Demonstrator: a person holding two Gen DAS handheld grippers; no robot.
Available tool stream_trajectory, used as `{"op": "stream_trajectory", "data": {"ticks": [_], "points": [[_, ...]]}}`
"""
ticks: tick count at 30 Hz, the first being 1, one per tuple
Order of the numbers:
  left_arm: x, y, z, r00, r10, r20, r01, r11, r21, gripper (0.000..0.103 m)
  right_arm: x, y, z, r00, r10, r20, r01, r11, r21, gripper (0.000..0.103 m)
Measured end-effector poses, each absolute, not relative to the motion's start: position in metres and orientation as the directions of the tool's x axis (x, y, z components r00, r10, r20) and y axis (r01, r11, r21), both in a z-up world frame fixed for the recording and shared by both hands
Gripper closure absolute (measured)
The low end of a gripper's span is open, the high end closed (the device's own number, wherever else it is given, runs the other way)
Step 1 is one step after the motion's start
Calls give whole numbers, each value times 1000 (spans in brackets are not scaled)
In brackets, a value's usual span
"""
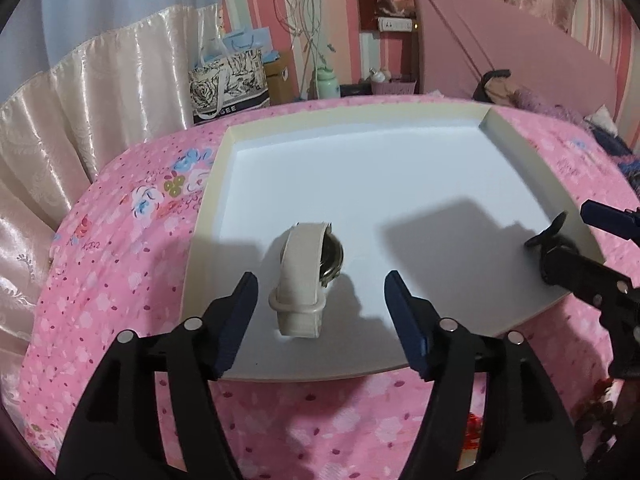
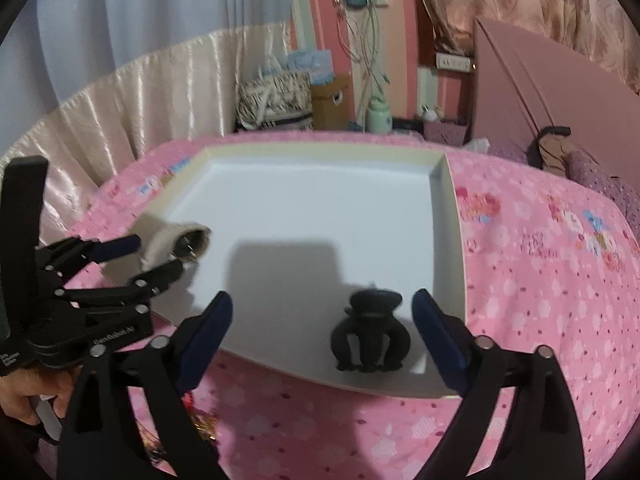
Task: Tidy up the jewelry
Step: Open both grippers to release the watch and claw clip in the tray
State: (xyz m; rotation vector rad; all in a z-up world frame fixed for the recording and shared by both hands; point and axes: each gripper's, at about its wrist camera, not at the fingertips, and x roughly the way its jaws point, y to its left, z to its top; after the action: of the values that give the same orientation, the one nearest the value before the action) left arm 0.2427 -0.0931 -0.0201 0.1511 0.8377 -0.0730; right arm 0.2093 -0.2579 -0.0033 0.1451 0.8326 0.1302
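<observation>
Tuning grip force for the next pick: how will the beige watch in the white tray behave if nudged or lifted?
The watch rests on its edge, strap looped, so a side nudge would probably tip it flat. The strap looks soft and would likely flex under the pads. The metal case probably makes it lopsided, so it may swing when lifted. The tray floor looks smooth, so it could slide.

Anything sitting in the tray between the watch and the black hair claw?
Nothing. Between the watch and the black hair claw there is only the bare white floor of the tray, crossed by a shadow. The right wrist view shows the stretch best.
</observation>
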Motion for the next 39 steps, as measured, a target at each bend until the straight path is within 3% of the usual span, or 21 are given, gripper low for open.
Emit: {"op": "stream_trajectory", "data": {"ticks": [12, 39], "points": [[225, -85, -8, 696, -68, -715, 152, 987, 53, 21, 208, -254, 5, 691, 161, -705, -51, 983, 175, 5], [231, -80, -16, 688, -97, -719, 158, 987, 19, 18, 213, -253, -6, 667, 126, -734, -32, 990, 140, 5]]}}
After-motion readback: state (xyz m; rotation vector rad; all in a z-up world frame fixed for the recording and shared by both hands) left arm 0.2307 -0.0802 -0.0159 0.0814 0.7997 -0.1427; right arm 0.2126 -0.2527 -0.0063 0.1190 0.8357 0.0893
